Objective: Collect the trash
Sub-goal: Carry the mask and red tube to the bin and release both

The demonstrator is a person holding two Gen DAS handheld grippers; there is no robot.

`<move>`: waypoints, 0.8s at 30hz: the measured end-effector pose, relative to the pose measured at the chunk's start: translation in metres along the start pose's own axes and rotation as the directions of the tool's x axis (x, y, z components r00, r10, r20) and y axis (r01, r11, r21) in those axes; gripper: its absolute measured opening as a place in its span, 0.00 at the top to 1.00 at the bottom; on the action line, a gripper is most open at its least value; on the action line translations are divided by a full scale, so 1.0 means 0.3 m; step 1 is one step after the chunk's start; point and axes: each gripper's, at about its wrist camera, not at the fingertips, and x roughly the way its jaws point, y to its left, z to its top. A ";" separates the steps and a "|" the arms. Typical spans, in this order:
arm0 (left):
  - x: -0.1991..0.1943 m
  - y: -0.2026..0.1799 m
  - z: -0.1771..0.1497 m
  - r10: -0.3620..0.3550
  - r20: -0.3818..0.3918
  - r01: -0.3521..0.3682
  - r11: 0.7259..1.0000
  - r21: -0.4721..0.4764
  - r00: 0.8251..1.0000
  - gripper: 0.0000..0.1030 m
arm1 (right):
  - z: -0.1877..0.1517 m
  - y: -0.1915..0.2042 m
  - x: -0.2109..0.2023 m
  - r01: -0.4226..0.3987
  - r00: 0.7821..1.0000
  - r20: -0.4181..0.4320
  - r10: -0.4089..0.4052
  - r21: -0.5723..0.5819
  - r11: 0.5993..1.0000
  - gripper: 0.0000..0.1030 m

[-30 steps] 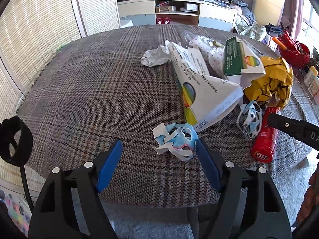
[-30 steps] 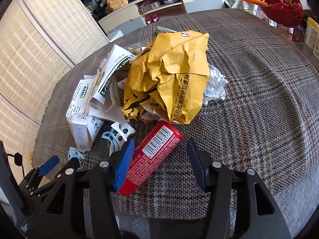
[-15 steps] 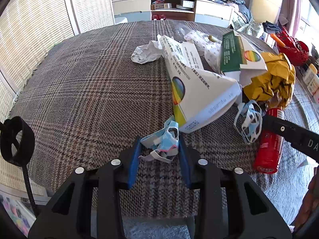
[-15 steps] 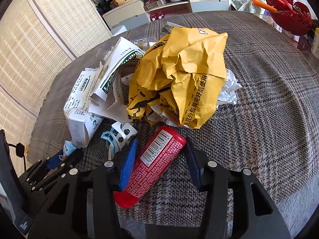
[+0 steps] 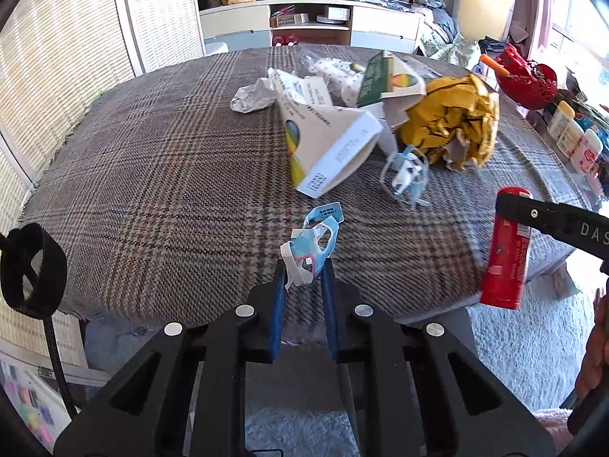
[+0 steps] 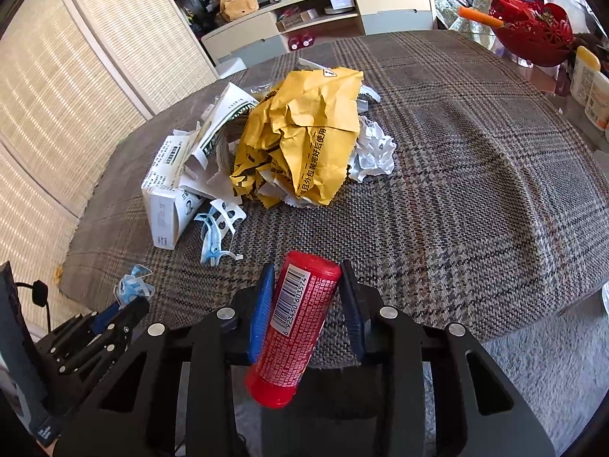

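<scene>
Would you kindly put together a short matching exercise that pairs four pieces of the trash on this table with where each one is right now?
Things:
1. red tube
2. blue and white plastic scrap
3. crumpled yellow envelope
4. crumpled white paper ball

Places:
A. lying on the plaid tablecloth, at the left edge of the pile
B. clamped in the right gripper
C. on top of the pile in the middle of the table
D. clamped in the left gripper

Pairs: 1-B, 2-D, 3-C, 4-A
</scene>
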 end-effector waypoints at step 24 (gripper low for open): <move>0.041 -0.259 -0.376 -0.129 -0.173 0.132 0.991 0.010 0.976 0.84 | -0.370 -0.148 -0.044 0.048 0.994 -0.091 -0.055 -0.077 0.996 0.68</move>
